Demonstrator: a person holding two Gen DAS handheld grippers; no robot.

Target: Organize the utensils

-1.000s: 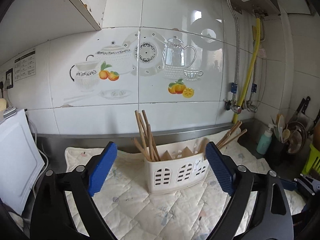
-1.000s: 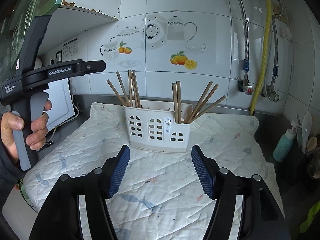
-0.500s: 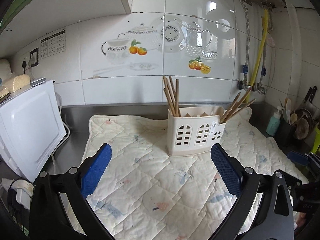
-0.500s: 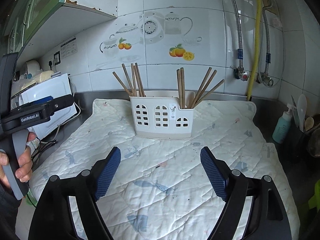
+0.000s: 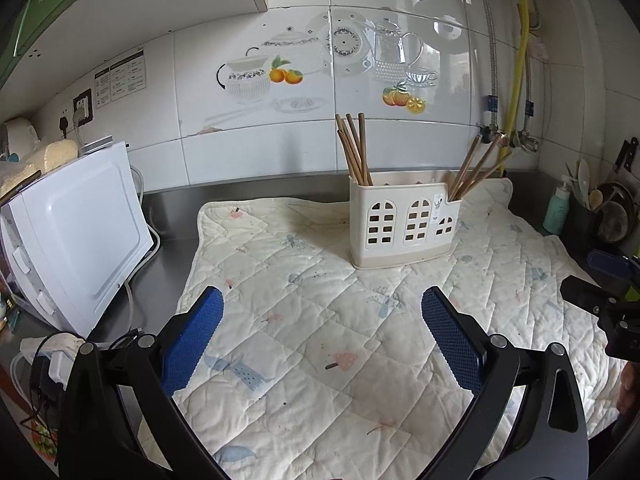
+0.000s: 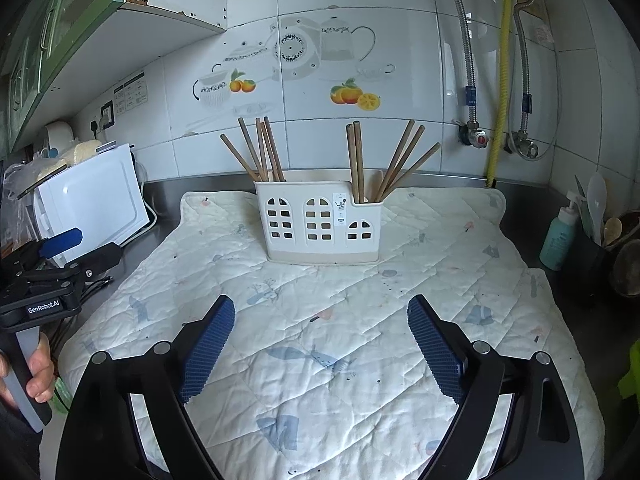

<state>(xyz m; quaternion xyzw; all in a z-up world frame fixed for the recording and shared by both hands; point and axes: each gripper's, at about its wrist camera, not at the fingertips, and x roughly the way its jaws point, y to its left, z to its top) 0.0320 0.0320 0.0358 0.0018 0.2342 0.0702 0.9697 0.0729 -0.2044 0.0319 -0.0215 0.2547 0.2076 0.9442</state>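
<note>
Utensil holder [image 6: 320,222] stands on the mat [image 6: 320,320], chopsticks [image 6: 260,150] inside; microwave [image 6: 92,196] left.

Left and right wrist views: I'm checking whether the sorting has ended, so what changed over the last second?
Both grippers backed away from the utensil holder, the left gripper farther and lower. The right gripper is opening its jaws with nothing between them; the left is open and empty too. Nothing was taken or let go. The chopsticks and the holder on the quilted mat stayed put.
</note>
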